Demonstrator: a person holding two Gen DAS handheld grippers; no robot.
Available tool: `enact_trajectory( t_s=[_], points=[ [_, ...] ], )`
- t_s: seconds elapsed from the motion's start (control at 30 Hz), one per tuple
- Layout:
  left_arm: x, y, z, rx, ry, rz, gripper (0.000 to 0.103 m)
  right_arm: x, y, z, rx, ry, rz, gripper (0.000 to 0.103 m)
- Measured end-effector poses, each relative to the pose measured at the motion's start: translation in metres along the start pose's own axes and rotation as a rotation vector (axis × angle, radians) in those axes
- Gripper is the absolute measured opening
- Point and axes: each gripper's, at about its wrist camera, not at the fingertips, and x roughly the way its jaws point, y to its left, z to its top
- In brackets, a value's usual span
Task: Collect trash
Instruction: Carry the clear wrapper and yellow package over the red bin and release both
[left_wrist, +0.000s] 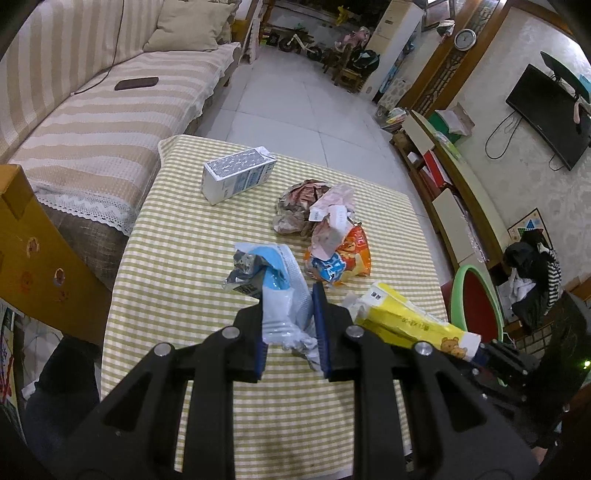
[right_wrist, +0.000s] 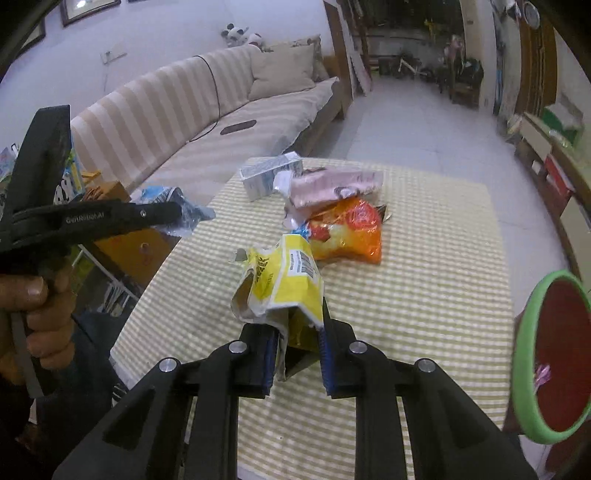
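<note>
My left gripper (left_wrist: 290, 325) is shut on a crumpled blue and white plastic wrapper (left_wrist: 280, 291) and holds it above the checked table (left_wrist: 177, 240). My right gripper (right_wrist: 299, 343) is shut on a yellow tissue pack wrapper (right_wrist: 284, 284), also seen in the left wrist view (left_wrist: 406, 321). On the table lie an orange snack bag (right_wrist: 351, 232), a pink wrapper (right_wrist: 332, 184), a brown crumpled wrapper (left_wrist: 295, 206) and a white carton (left_wrist: 236, 177). A green-rimmed red bin (right_wrist: 554, 354) stands at the table's right side.
A striped sofa (left_wrist: 92, 129) runs along the left with a dark phone (left_wrist: 136, 84) on it. A yellow cardboard box (left_wrist: 33, 258) stands at the table's left. A low TV cabinet (left_wrist: 450, 192) lines the right wall.
</note>
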Motion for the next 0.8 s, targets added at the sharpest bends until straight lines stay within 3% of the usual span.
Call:
enact_trajectory(
  t_s=[0.8],
  points=[
    [-0.026, -0.058, 0.0, 0.12, -0.031, -0.039, 0.02, -0.06, -0.035, 0.002, 0.119, -0.146, -0.075, 0.019]
  ],
)
